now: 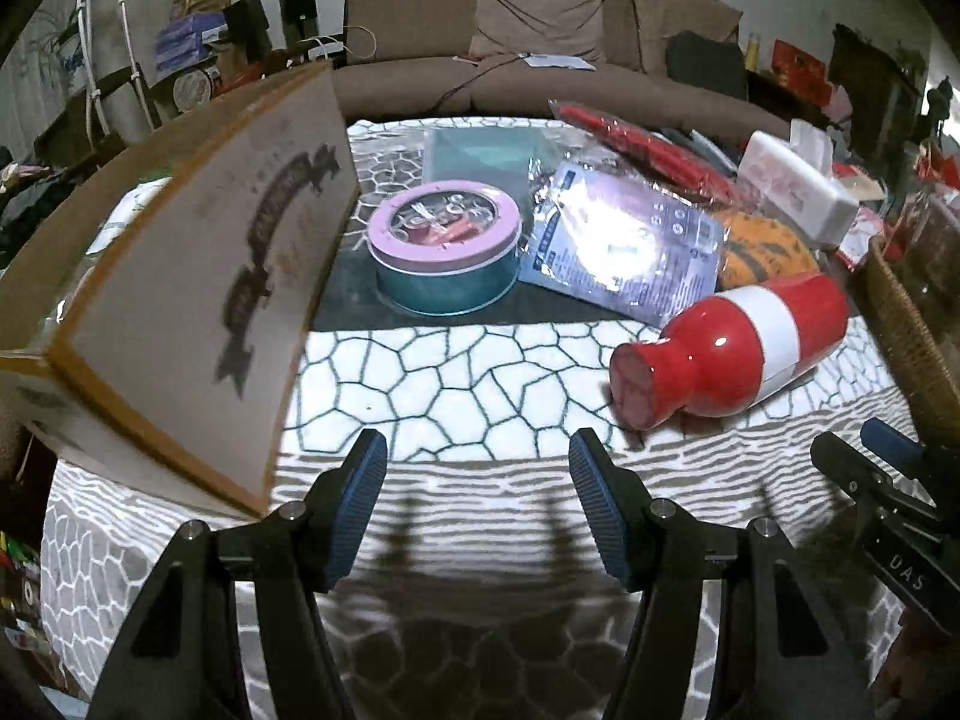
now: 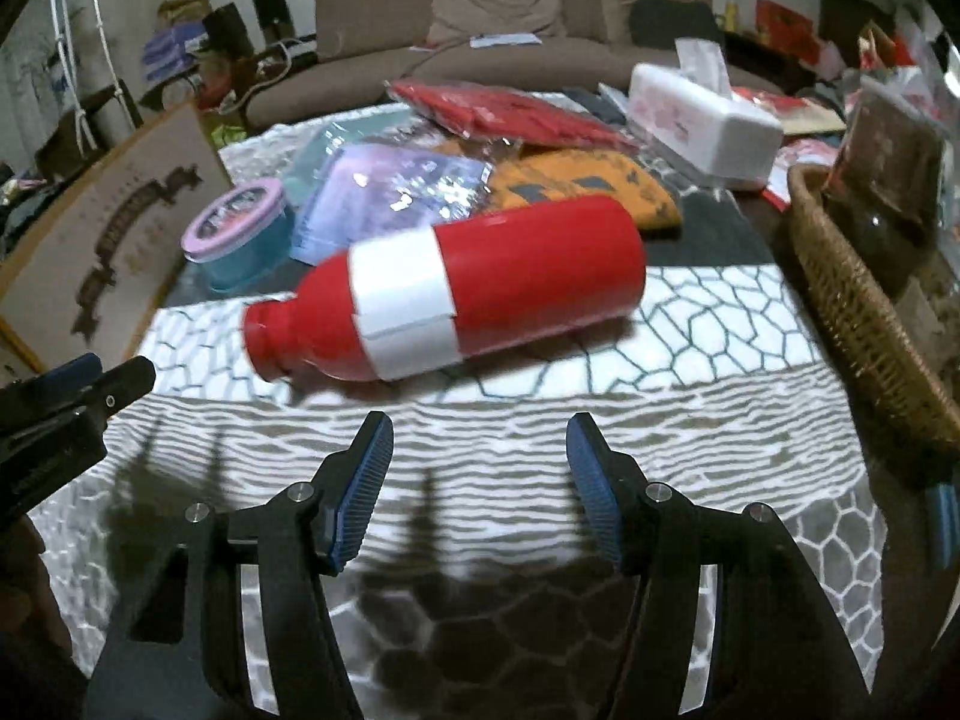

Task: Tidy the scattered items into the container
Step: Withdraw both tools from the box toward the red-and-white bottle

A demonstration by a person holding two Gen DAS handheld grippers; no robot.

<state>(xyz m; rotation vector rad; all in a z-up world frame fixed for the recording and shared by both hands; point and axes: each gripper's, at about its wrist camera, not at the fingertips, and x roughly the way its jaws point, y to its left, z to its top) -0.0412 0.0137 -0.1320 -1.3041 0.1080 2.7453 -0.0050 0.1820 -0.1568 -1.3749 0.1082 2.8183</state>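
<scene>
red plastic catches the eye first: your red bottle (image 2: 444, 294) with its white band lies on its side on the patterned tablecloth (image 2: 690, 414), neck toward the left in the right wrist view, just ahead of your right gripper (image 2: 477, 480). that gripper's blue-padded fingers (image 2: 366, 480) stand apart with only cloth between them, touching nothing. your left gripper (image 1: 477, 498) is the same, fingers spread over the striped part of the cloth and empty; the bottle sits up and to its right, well clear of the pads. at the left stands the cardboard box (image 1: 198, 312), its printed flap tilted toward you, near the left fingers but apart from them. behind the bottle you have a round tin (image 1: 444, 252) with a pink lid, a shiny plastic packet (image 1: 624, 252) leaning beside it, an orange patterned cloth (image 2: 588, 192), a red packet (image 2: 510, 111) and a white tissue box (image 2: 702, 126). a wicker basket (image 2: 858, 312) runs along the right edge; what it holds is too dark to tell, perhaps a jar. a brown sofa (image 1: 540, 42) fills the back.
</scene>
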